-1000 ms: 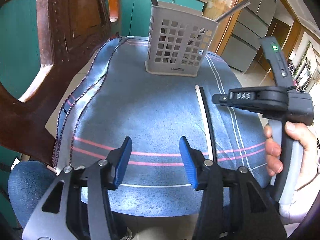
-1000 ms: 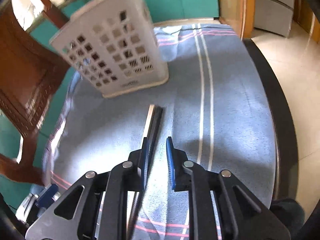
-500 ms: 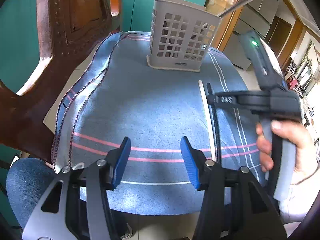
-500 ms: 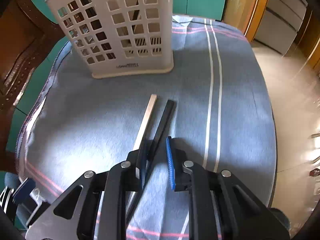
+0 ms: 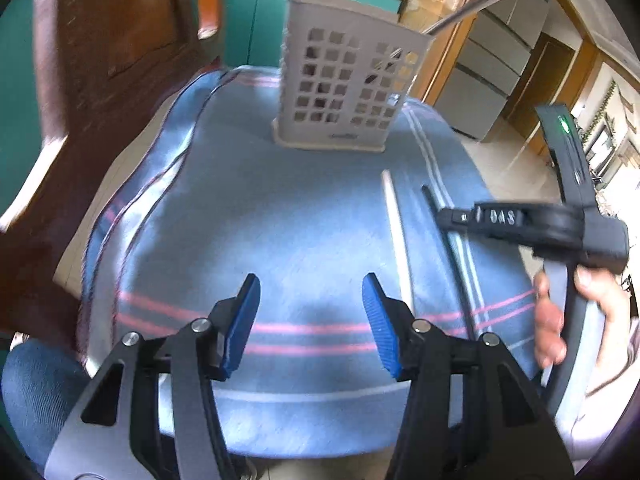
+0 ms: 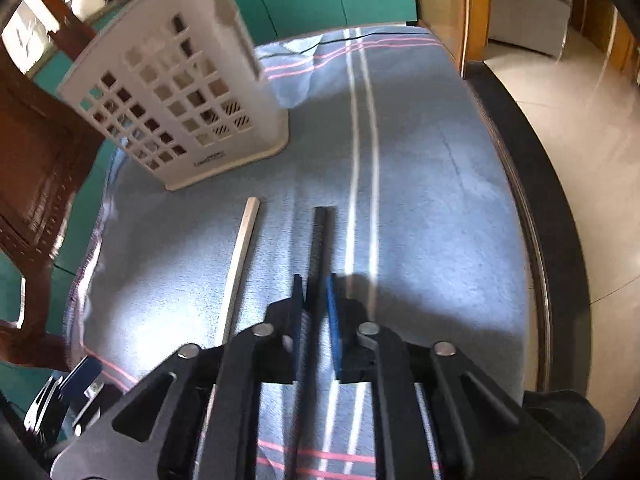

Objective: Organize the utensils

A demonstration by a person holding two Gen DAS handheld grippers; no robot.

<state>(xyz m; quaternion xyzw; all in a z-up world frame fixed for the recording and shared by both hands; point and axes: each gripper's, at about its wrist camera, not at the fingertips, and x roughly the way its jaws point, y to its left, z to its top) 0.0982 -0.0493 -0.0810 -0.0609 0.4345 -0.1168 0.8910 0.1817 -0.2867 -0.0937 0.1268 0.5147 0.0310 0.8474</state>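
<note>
A white perforated utensil basket [image 5: 344,88] stands at the far end of a blue cloth-covered table [image 5: 260,216], with dark sticks poking out of its top. A white chopstick [image 5: 396,232] and a black chopstick [image 5: 448,248] lie apart on the cloth. My right gripper [image 6: 314,300] has its blue pads closed around the black chopstick [image 6: 320,236], which points toward the basket [image 6: 176,108]. The white chopstick [image 6: 240,264] lies to its left. My left gripper [image 5: 310,316] is open and empty above the table's near edge. The right gripper body [image 5: 532,228] shows at right.
A dark carved wooden chair [image 5: 100,80] stands close on the left. Teal cabinets [image 5: 248,8] and a grey refrigerator [image 5: 500,52] are behind the table. The table's dark rim [image 6: 536,208] borders tiled floor on the right.
My right gripper closed on the black chopstick and pulled it to the right, away from the white one. The two sticks lay side by side before. The left gripper stayed open.
</note>
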